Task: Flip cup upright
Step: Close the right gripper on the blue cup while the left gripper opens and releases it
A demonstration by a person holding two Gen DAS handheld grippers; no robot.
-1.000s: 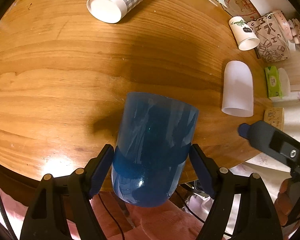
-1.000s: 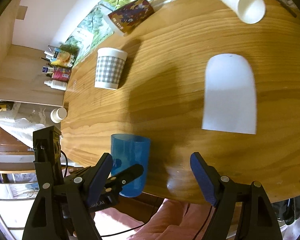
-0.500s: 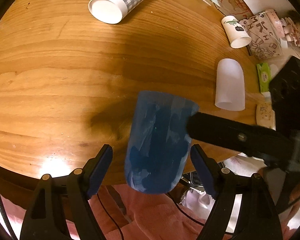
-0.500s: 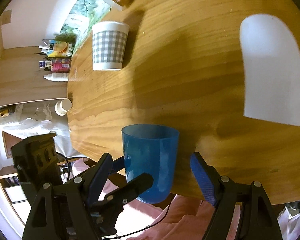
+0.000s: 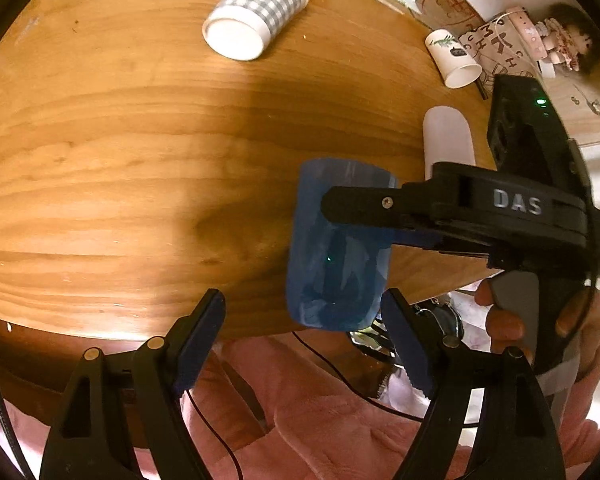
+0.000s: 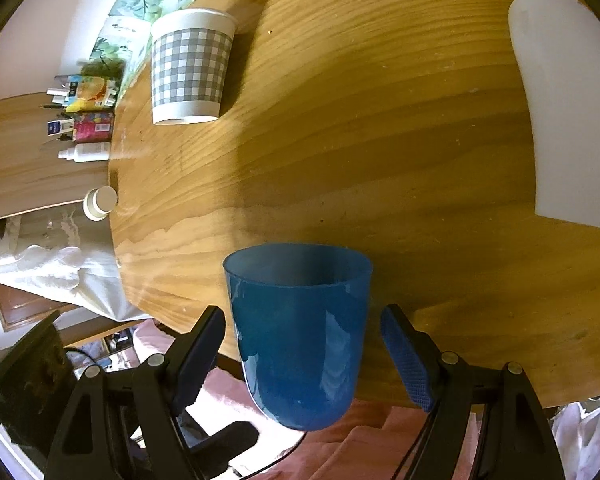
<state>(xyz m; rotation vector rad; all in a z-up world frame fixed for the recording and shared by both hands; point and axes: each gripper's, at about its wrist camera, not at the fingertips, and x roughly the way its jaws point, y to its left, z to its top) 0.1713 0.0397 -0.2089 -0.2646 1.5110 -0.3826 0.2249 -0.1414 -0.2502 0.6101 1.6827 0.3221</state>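
A translucent blue plastic cup (image 5: 336, 252) is at the near edge of the wooden table (image 5: 120, 160). In the right wrist view the blue cup (image 6: 300, 340) sits between my right gripper's (image 6: 302, 356) open fingers, with gaps on both sides. In the left wrist view my left gripper (image 5: 300, 344) is open and empty, drawn back from the cup. The right gripper's black finger (image 5: 380, 208) crosses the cup's side. I cannot tell whether the cup's rim rests on the table.
A grey checked paper cup (image 5: 256, 12) (image 6: 190, 72) is at the far side. A frosted white cup (image 5: 448, 136) (image 6: 568, 108) and a small white printed paper cup (image 5: 454, 58) are to the right. Bottles (image 6: 84, 120) and clutter are beyond the table edge.
My left gripper let go of the blue cup and drew back. My right gripper came in from the right and now straddles the cup.
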